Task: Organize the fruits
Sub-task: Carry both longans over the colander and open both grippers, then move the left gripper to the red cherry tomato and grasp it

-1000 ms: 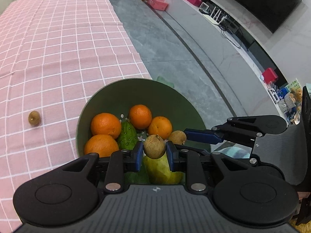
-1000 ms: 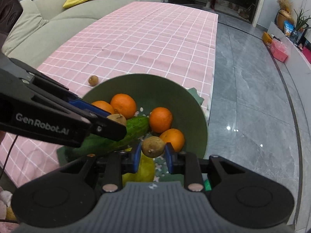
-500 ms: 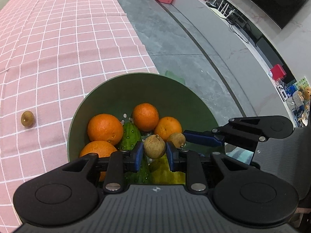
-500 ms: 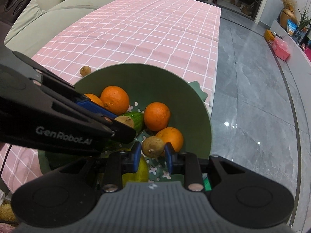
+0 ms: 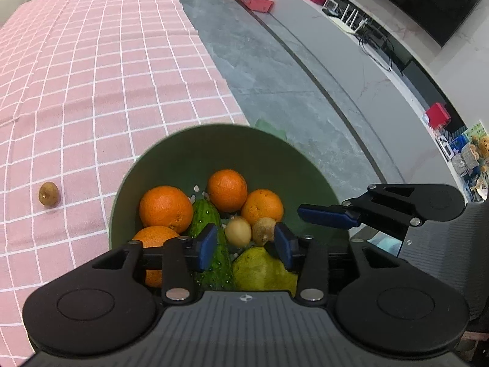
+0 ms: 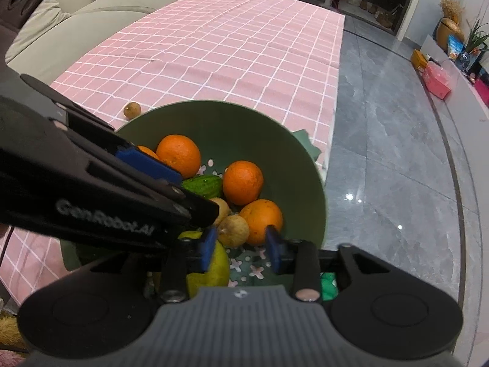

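While both grippers are held over the green bowl (image 5: 183,153), their jaws are being opened. The left gripper (image 5: 246,244) is seen with its blue pads wide apart, and nothing is pressed by them. Just past its tips, two small brown fruits (image 5: 238,231) are seen side by side in the bowl, one pale and one rougher. A bumpy green cucumber (image 5: 211,238) is found under its left pad, and a yellow-green pear (image 5: 262,270) is found below its right pad. Four oranges (image 5: 166,209) are piled further ahead and to the left. The right gripper (image 6: 240,246) is also seen with its pads apart. A small brown fruit (image 6: 233,231) is seen just ahead of the gap, close to the left pad, and no squeeze on it can be seen. An orange (image 6: 262,221) is touched by that fruit on its right. Far off to the left of the left gripper, one more small brown fruit (image 5: 48,194) is left alone on the pink checked tablecloth (image 5: 91,76).
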The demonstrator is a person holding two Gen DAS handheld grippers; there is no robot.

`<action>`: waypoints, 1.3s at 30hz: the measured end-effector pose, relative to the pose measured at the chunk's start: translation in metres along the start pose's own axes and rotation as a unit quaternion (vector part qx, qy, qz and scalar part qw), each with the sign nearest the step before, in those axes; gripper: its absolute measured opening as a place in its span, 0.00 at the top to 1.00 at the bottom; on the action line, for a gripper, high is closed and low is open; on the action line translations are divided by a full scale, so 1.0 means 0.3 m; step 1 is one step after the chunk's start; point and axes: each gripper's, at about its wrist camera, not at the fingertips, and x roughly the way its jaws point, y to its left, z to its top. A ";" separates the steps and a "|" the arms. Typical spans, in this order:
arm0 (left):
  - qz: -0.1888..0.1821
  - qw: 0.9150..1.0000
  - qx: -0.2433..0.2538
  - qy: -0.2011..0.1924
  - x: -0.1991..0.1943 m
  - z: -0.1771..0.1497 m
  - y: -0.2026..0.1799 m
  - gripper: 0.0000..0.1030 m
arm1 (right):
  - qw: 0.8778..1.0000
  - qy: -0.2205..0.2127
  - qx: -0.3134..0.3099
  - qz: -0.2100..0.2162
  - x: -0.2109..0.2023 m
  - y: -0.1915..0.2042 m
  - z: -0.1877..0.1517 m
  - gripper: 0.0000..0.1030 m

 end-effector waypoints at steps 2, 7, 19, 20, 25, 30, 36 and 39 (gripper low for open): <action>0.001 1.000 0.001 -0.008 -0.019 0.004 -0.002 0.46 | 1.000 -0.002 0.002 0.000 -0.013 0.001 0.001 0.60; 0.007 1.000 0.002 -0.030 -0.084 0.006 -0.004 0.43 | 1.000 -0.014 0.002 -0.009 -0.051 0.016 0.006 0.46; 0.049 0.996 -0.007 -0.077 -0.268 -0.042 0.056 0.42 | 0.998 -0.055 0.010 0.018 -0.155 0.090 0.048 0.38; 0.053 0.995 -0.009 -0.078 -0.281 -0.048 0.065 0.42 | 0.998 -0.057 0.009 0.022 -0.160 0.101 0.053 0.38; 0.069 0.994 -0.020 -0.082 -0.334 -0.085 0.123 0.42 | 0.997 -0.063 0.002 0.044 -0.167 0.158 0.084 0.38; 0.080 0.992 -0.048 -0.084 -0.368 -0.125 0.196 0.42 | 0.996 -0.069 -0.021 0.059 -0.164 0.226 0.121 0.38; 0.088 0.990 -0.073 -0.079 -0.396 -0.176 0.283 0.42 | 0.992 -0.070 -0.068 0.079 -0.148 0.309 0.174 0.38; 0.088 0.990 -0.085 -0.072 -0.401 -0.200 0.329 0.42 | 0.990 -0.066 -0.090 0.087 -0.130 0.344 0.205 0.39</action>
